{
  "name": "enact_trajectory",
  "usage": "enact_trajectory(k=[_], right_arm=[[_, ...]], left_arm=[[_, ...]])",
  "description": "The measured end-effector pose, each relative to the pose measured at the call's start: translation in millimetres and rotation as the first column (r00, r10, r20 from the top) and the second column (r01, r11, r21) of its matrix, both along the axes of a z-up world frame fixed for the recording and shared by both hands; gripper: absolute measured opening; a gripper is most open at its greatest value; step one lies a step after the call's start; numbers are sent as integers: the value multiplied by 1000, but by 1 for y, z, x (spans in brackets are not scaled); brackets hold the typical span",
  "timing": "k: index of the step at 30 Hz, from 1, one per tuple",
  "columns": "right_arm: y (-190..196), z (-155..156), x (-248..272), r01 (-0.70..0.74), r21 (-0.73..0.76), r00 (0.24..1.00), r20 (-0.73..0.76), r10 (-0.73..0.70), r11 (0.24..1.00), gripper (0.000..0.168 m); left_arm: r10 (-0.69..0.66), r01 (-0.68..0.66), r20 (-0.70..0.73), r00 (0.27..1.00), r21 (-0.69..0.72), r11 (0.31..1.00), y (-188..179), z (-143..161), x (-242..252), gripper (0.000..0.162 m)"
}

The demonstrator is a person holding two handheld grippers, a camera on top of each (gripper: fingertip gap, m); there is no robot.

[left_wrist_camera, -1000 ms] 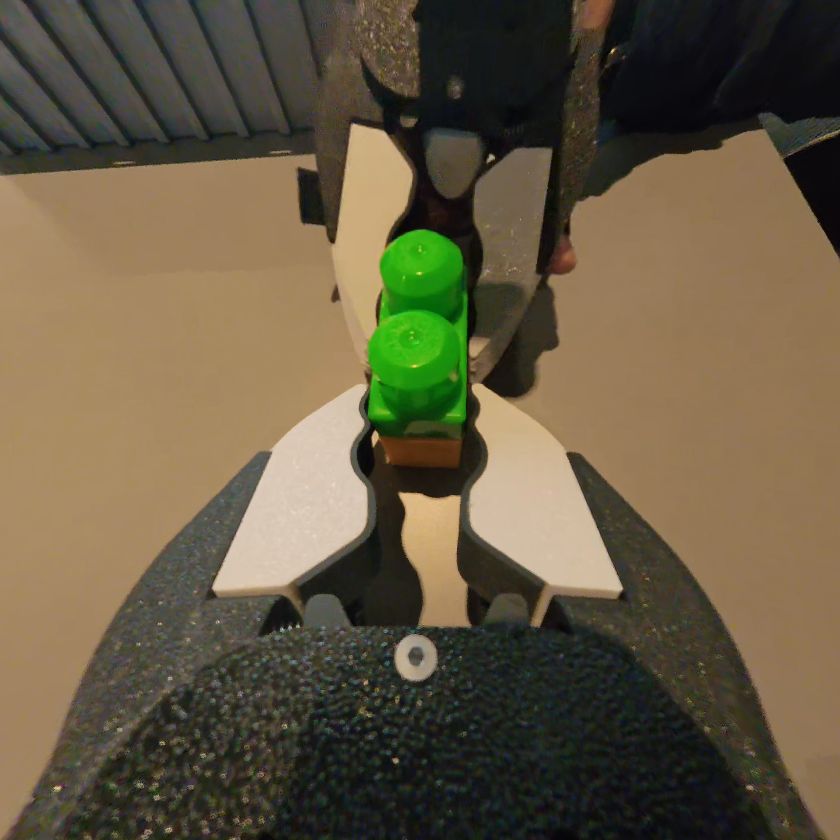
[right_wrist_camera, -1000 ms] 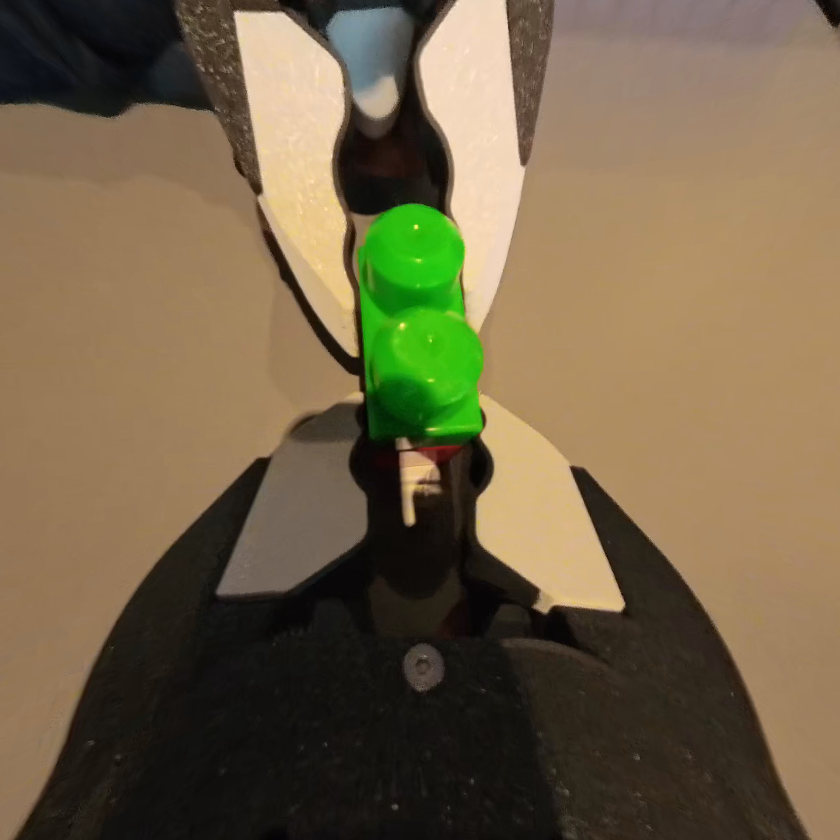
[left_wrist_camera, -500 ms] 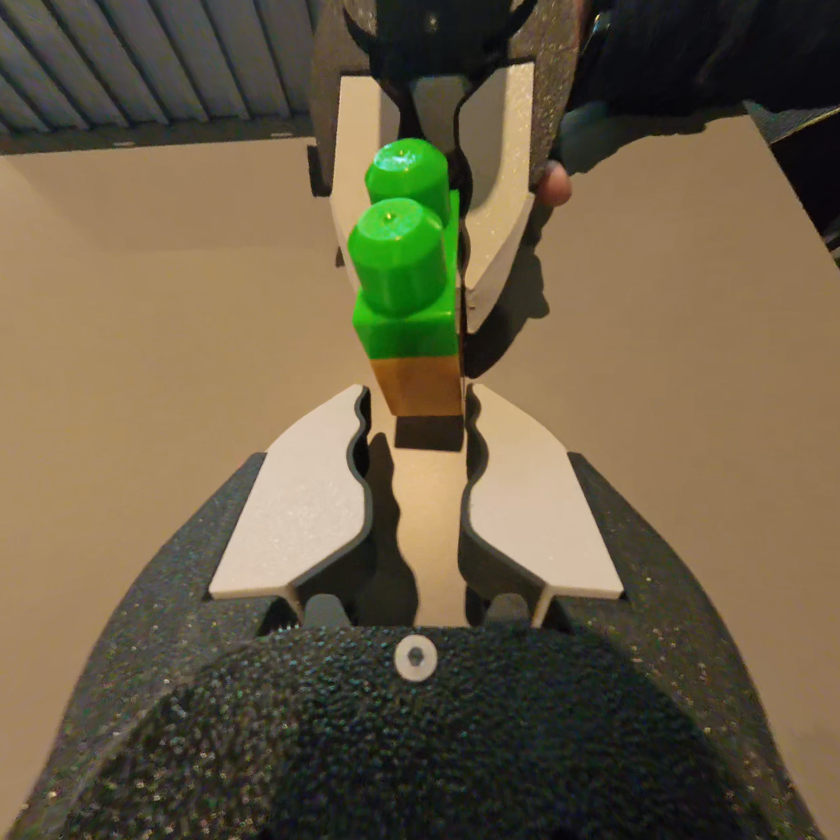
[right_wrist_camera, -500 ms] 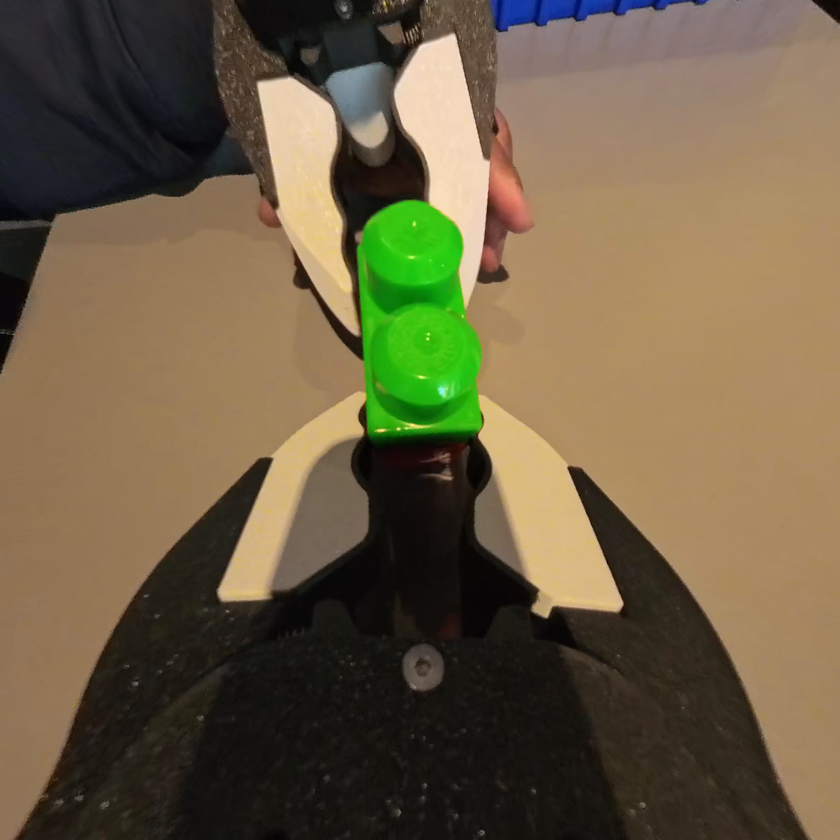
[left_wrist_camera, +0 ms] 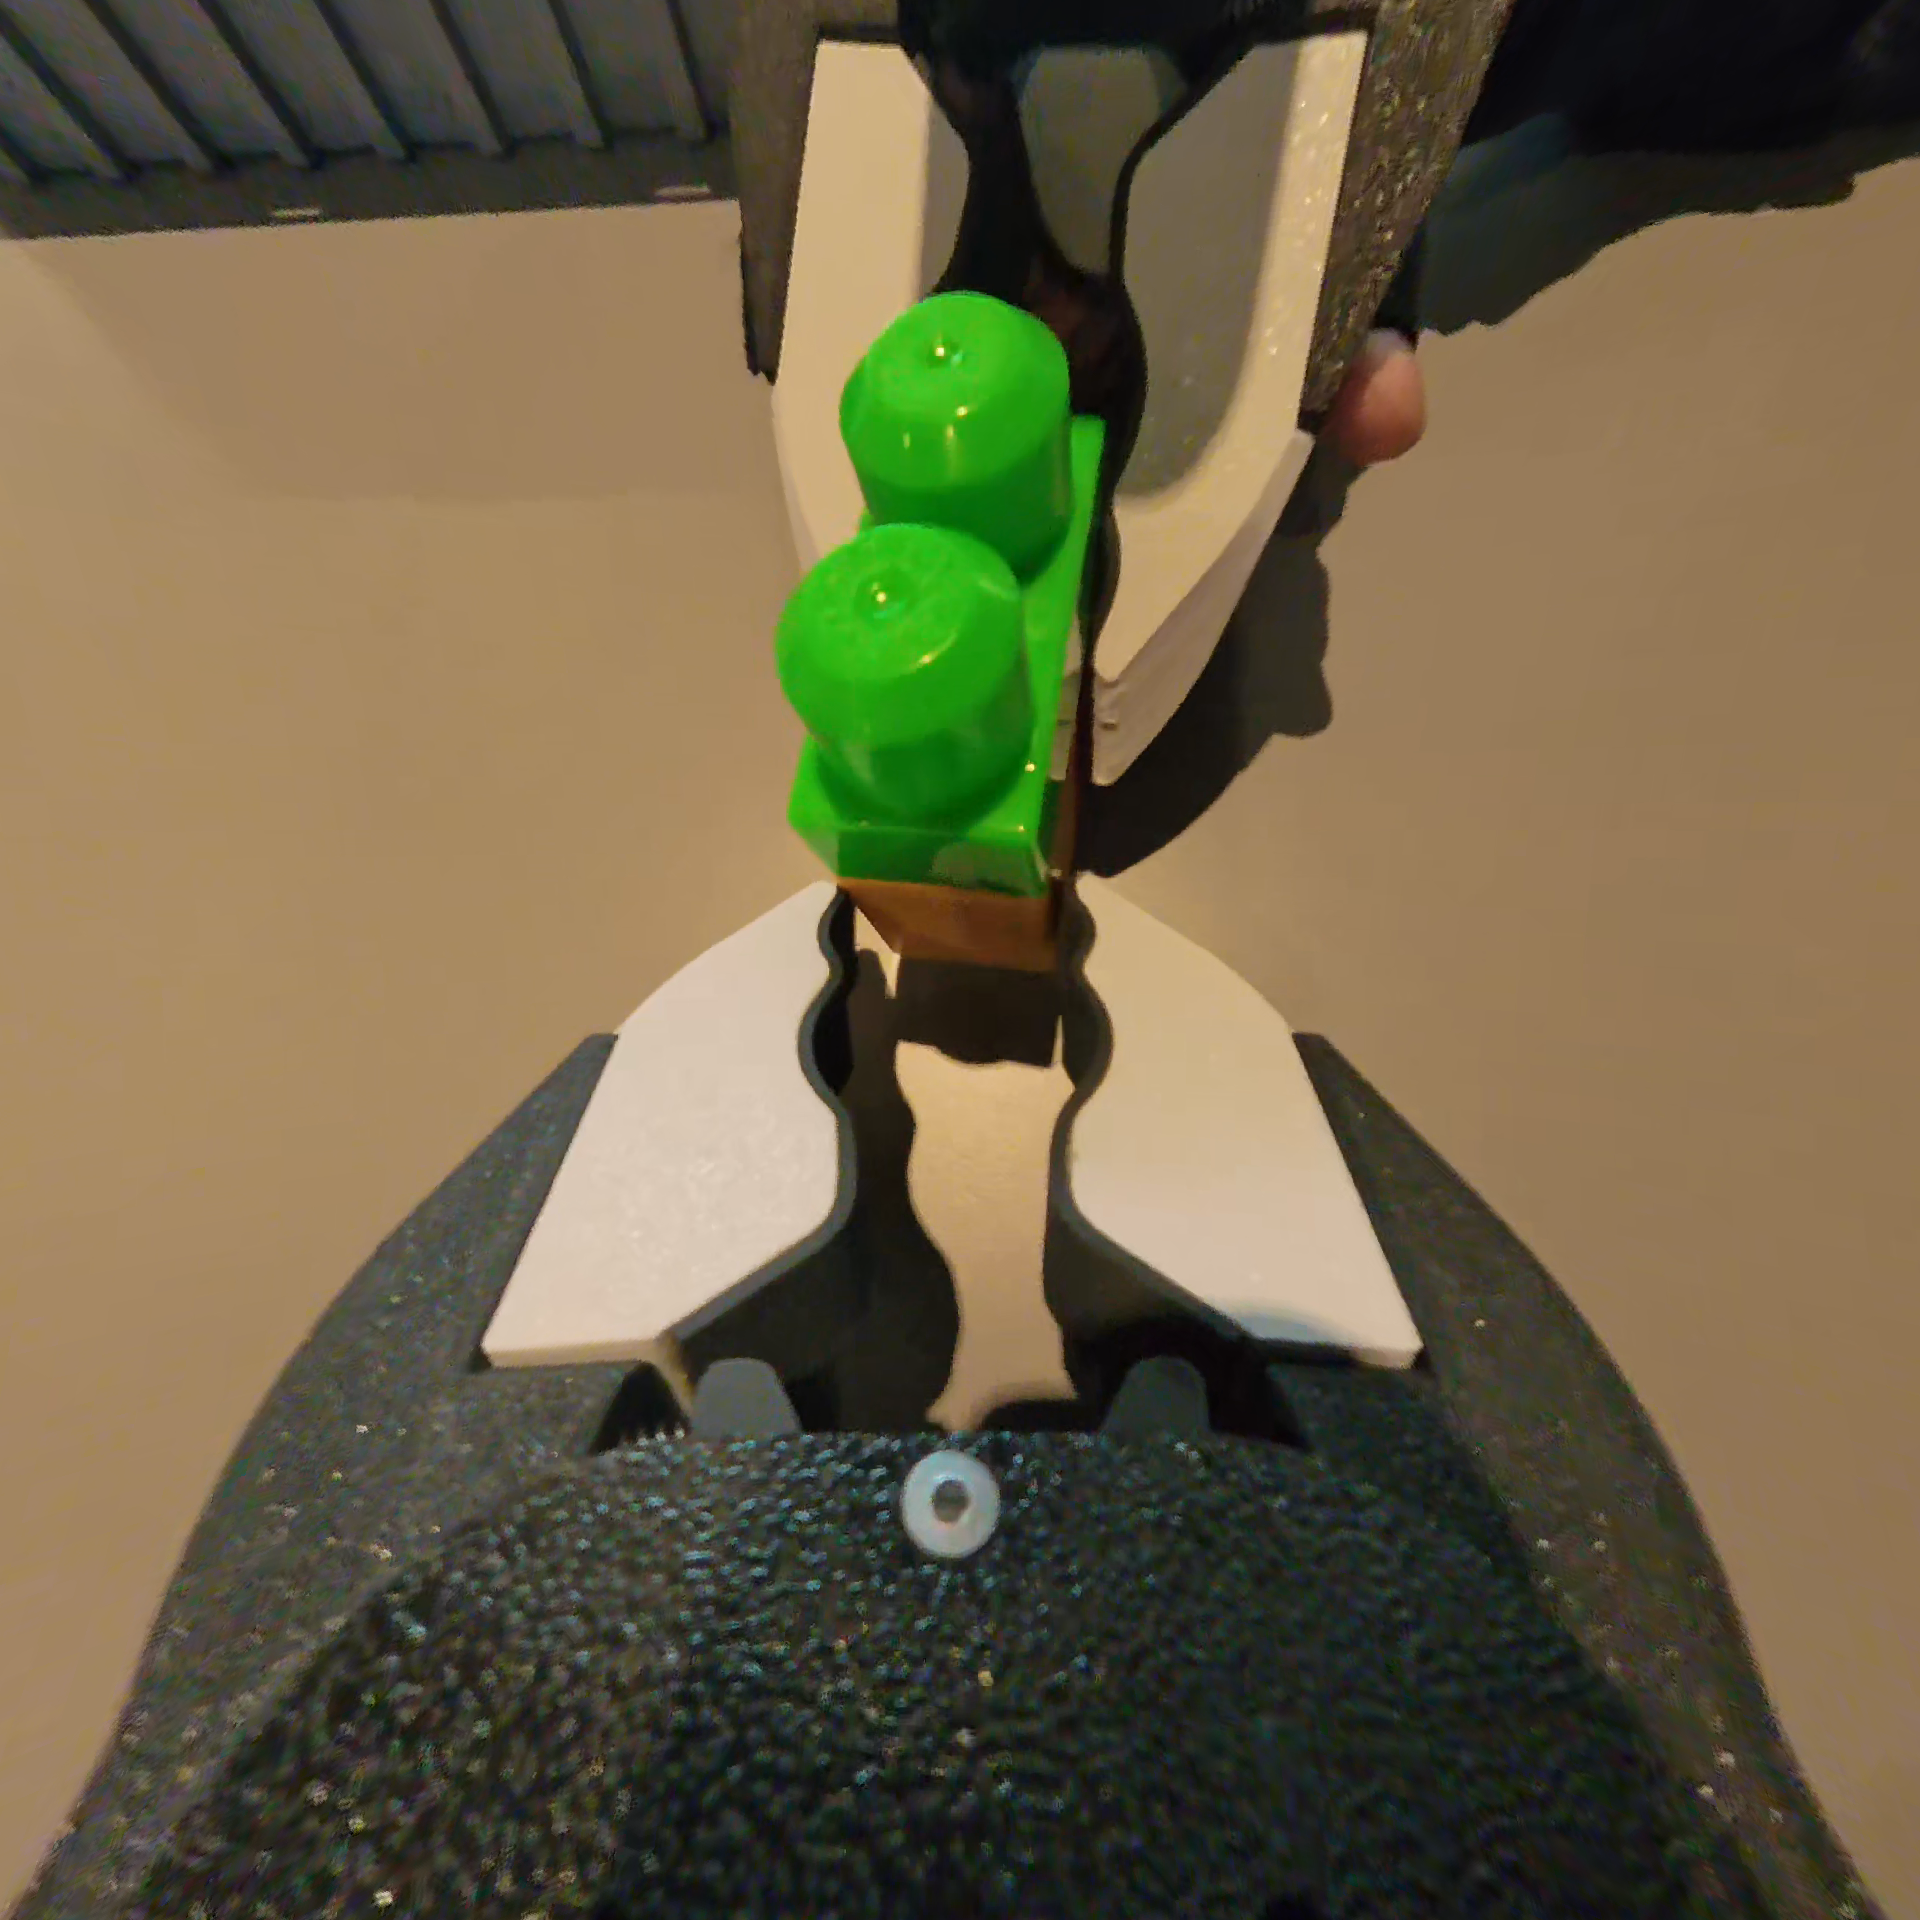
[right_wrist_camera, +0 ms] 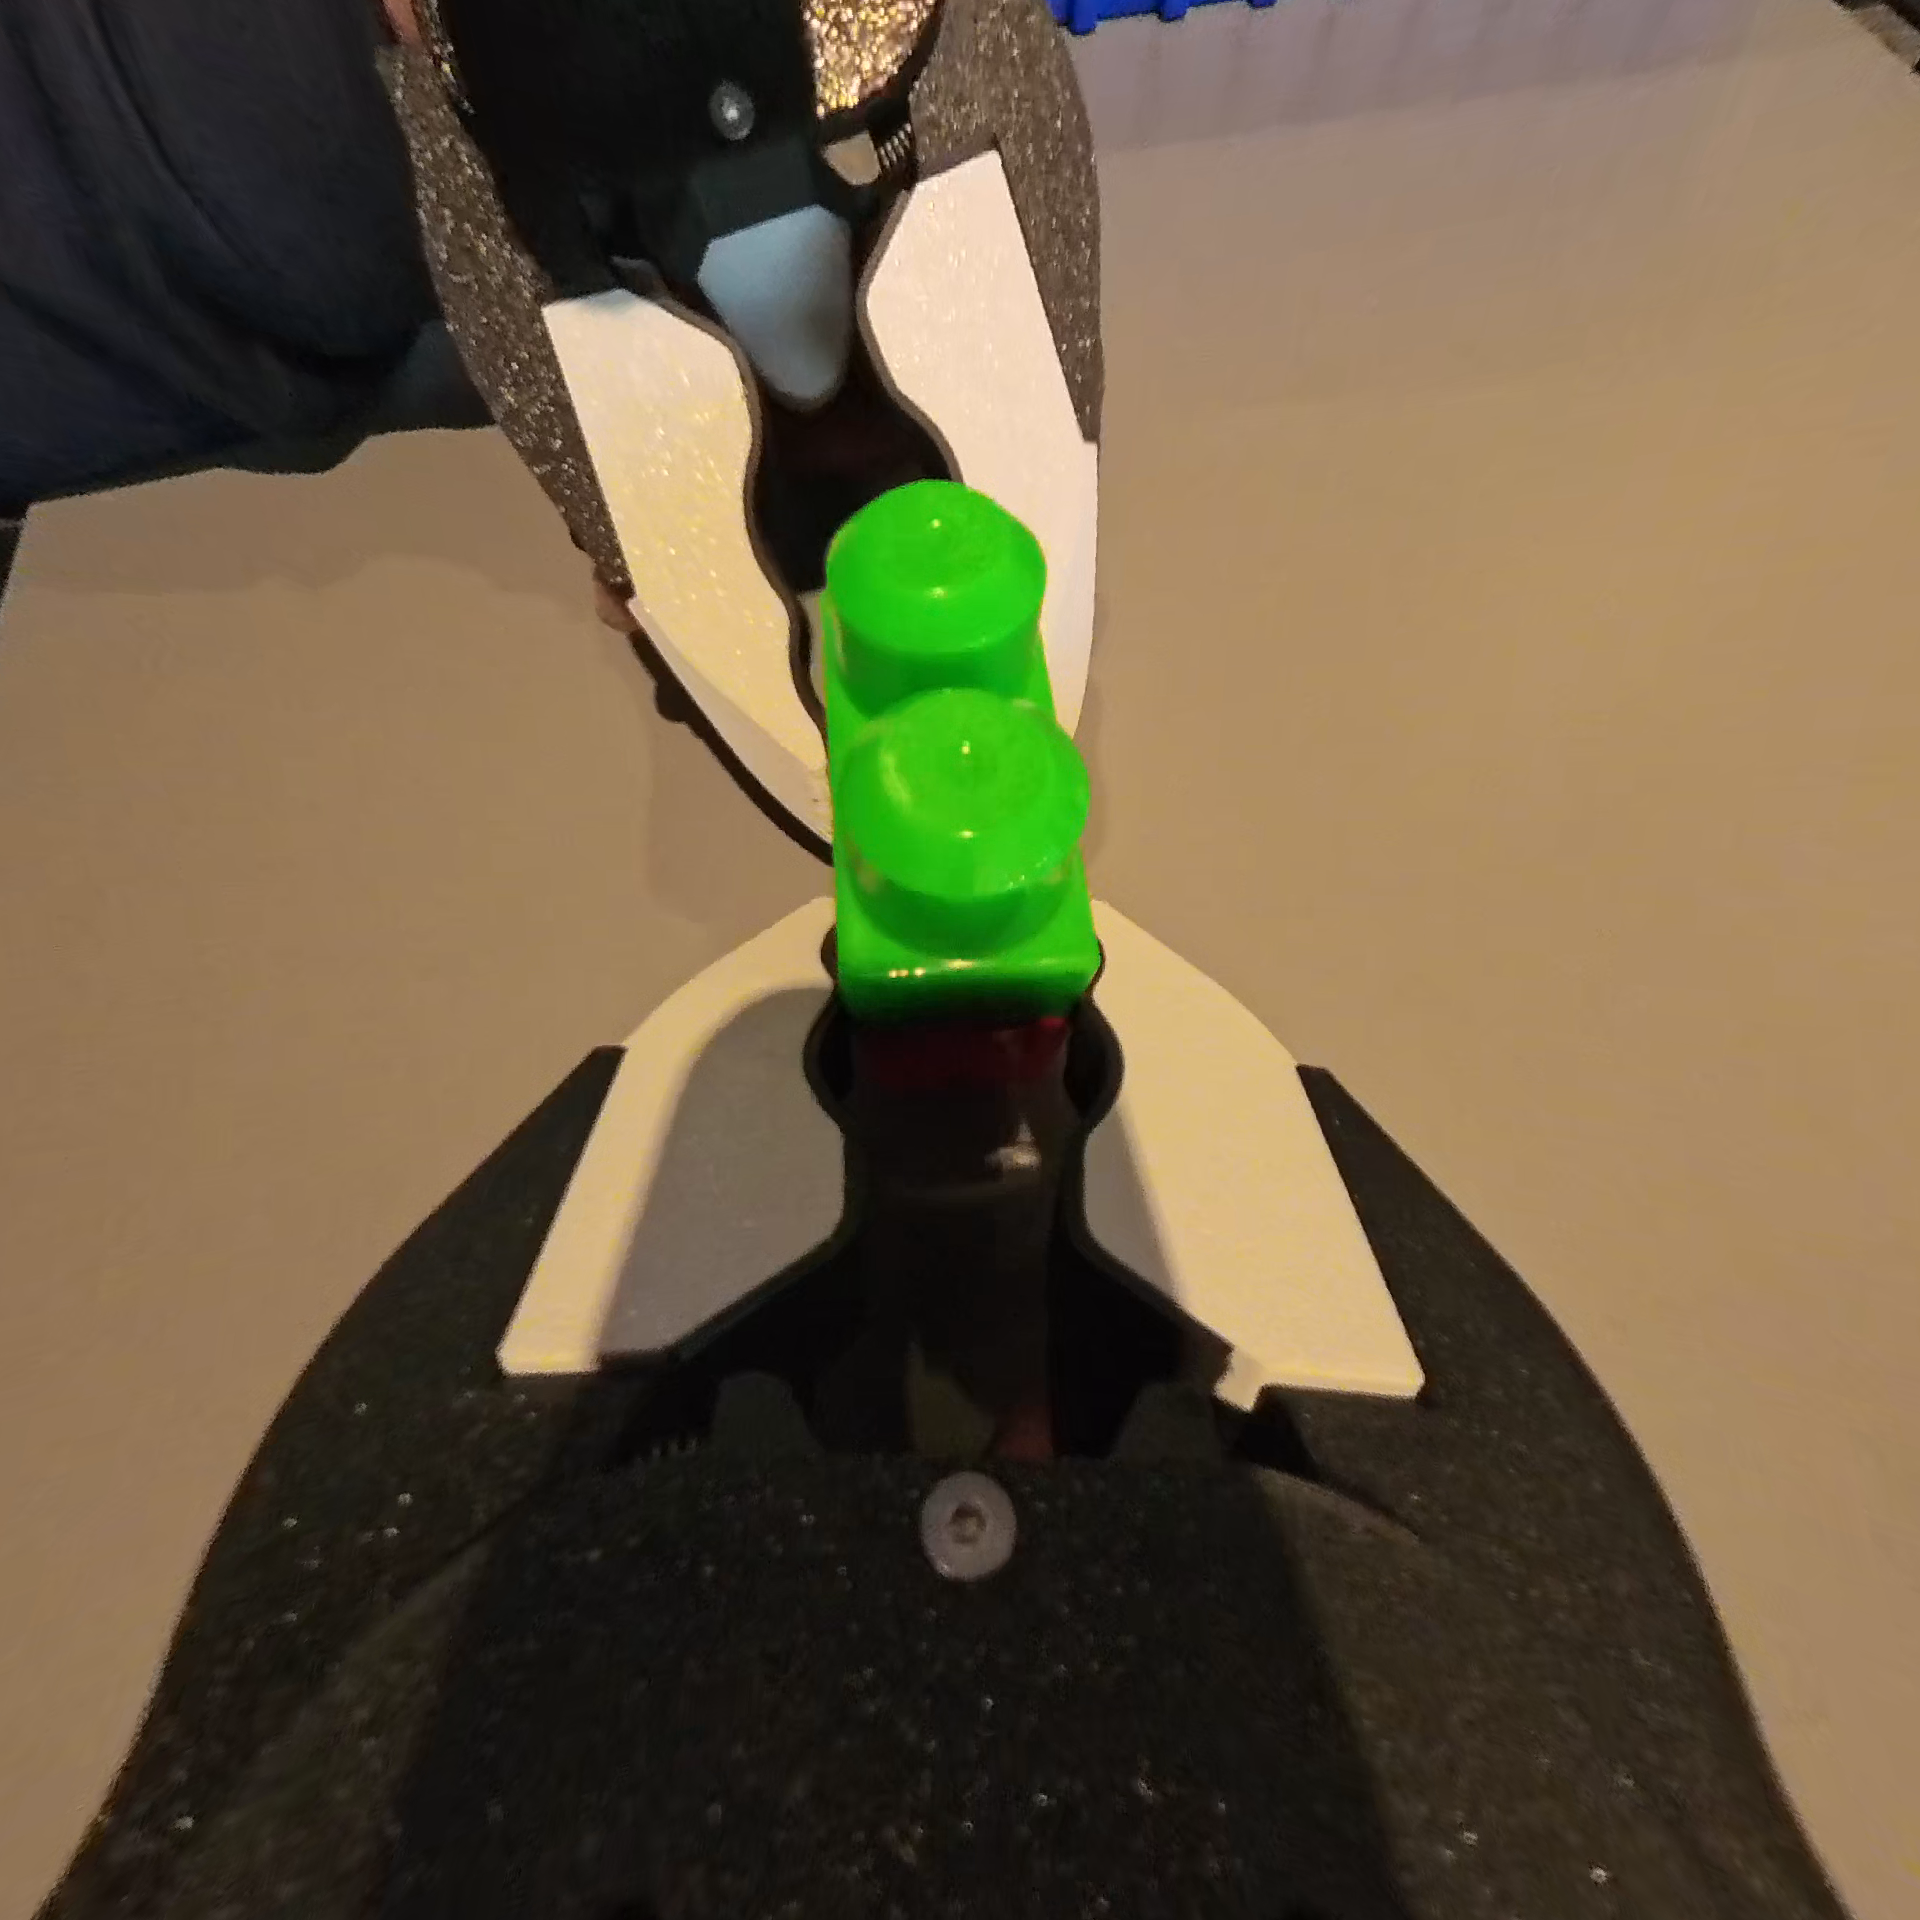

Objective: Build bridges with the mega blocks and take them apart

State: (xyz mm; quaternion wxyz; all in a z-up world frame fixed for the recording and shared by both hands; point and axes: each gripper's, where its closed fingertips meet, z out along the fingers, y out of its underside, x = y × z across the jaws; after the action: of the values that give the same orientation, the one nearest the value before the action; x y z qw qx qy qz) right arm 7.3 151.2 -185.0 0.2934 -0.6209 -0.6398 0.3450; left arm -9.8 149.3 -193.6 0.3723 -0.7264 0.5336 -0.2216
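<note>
A green two-stud block sits on an orange block at its near end. The stack is tilted and held off the tan table. My left gripper is open about one block's width, its tips level with the orange end. The right gripper's fingers run along the stack from the far side. In the right wrist view the green block sits on a dark red block, and my right gripper is shut on the green block. The left gripper's fingers flank its far stud.
A grey slatted wall stands beyond the table's far edge. A blue object shows at the top of the right wrist view. A dark sleeve and a fingertip are behind the grippers. Bare table lies on both sides. The grippers are tip to tip, or close to it.
The stack rose off the table in the right gripper and tilted. It has since come closer to the left gripper's tips. The left gripper's gap has stayed the same.
</note>
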Motion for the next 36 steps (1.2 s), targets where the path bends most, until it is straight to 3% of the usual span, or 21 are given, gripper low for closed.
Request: enact_trajectory(k=[5,9,12,14,16,18,21,25,29,33,36], right_arm=[[4,32,2,46,26,996,-80,-44,999,39],[16,104,32,171,120,965,-223,-141,978,38],[57,162,95,358,245,919,-260,-295,901,39],[112,172,157,496,386,867,-167,-470,778,39],[180,159,226,588,510,737,-16,-676,628,39],[237,128,279,608,556,606,137,-784,567,39],[294,76,321,583,600,461,311,-831,548,39],[329,30,346,423,717,315,457,-832,554,40],[327,17,341,362,716,306,514,-802,597,41],[306,16,332,454,611,357,543,-761,649,71],[294,35,334,506,597,378,495,-782,622,81]], left_arm=[[-9,0,138,990,68,998,1,29,-1,46],[19,-52,303,953,100,994,7,61,-12,44],[72,-106,329,942,88,990,16,64,-20,41],[88,-120,294,952,93,988,19,57,-21,40],[86,-116,257,963,105,988,19,52,-18,40],[77,-107,230,970,121,987,19,49,-13,40],[73,-104,207,976,144,984,18,46,-9,39],[102,-132,192,976,154,979,25,34,-12,38],[111,-145,199,974,163,976,27,36,-15,37],[101,-130,173,980,167,977,26,34,-17,37],[95,-128,176,980,186,974,24,39,-16,37]])
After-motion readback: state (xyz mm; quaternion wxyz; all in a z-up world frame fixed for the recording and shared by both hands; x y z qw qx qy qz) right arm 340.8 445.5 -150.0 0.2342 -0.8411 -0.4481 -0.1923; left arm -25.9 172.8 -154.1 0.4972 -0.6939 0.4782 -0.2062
